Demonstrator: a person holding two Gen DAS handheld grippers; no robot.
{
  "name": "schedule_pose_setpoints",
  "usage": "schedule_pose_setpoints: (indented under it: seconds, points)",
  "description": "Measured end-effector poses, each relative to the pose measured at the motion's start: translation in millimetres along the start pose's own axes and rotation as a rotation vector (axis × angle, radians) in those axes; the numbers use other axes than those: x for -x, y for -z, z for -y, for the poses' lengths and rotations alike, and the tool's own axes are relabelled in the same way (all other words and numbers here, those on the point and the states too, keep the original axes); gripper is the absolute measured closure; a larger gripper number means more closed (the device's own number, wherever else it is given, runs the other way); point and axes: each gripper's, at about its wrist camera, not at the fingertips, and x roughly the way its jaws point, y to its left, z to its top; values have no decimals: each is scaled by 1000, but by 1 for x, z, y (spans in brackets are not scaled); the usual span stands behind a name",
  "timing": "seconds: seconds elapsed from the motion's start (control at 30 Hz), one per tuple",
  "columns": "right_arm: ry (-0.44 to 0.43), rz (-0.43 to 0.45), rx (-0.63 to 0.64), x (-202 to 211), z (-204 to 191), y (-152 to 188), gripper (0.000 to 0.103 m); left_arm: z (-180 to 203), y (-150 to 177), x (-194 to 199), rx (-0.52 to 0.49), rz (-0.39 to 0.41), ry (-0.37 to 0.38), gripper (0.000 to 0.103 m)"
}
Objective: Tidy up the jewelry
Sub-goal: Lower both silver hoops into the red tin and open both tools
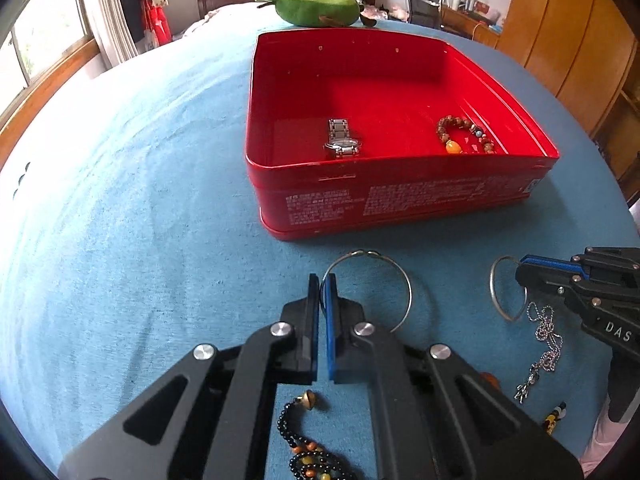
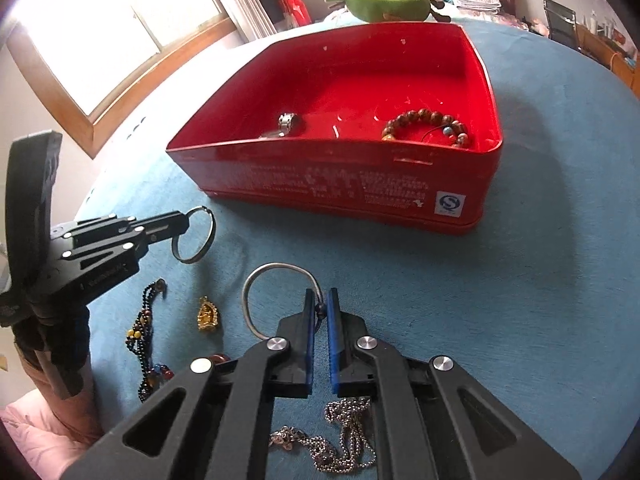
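Note:
A red tin box (image 1: 400, 192) (image 2: 340, 184) stands open on the blue cloth. It holds a silver watch (image 1: 342, 140) (image 2: 286, 122) and a brown bead bracelet (image 1: 464, 134) (image 2: 428, 124). My left gripper (image 1: 323, 284) (image 2: 184, 222) is shut on a silver bangle (image 1: 402, 284) (image 2: 206, 236), just in front of the box. My right gripper (image 2: 320, 300) (image 1: 524, 270) is shut on a second silver bangle (image 2: 250, 300) (image 1: 496, 292). A black bead necklace (image 1: 308, 448) (image 2: 144, 340), a silver chain (image 1: 544, 344) (image 2: 344, 440) and a gold pendant (image 2: 207, 314) lie on the cloth.
A green plush toy (image 1: 316, 4) (image 2: 388, 2) lies behind the box. A window is at the left, wooden wardrobes (image 1: 568, 32) at the right. A small striped charm (image 1: 554, 420) lies near the right gripper's handle.

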Motion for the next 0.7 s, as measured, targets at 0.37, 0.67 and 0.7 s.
schedule_pose_setpoints:
  seconds: [0.37, 0.67, 0.7]
  points:
    - [-3, 29, -11, 11, 0, -1, 98, 2, 2, 5, -3, 13, 12, 102]
    - [-21, 115, -30, 52, 2, -15, 98, 8, -6, 48, -18, 100, 47, 102]
    - [-18, 119, -34, 55, 3, -19, 98, 8, -8, 51, -17, 103, 49, 102]
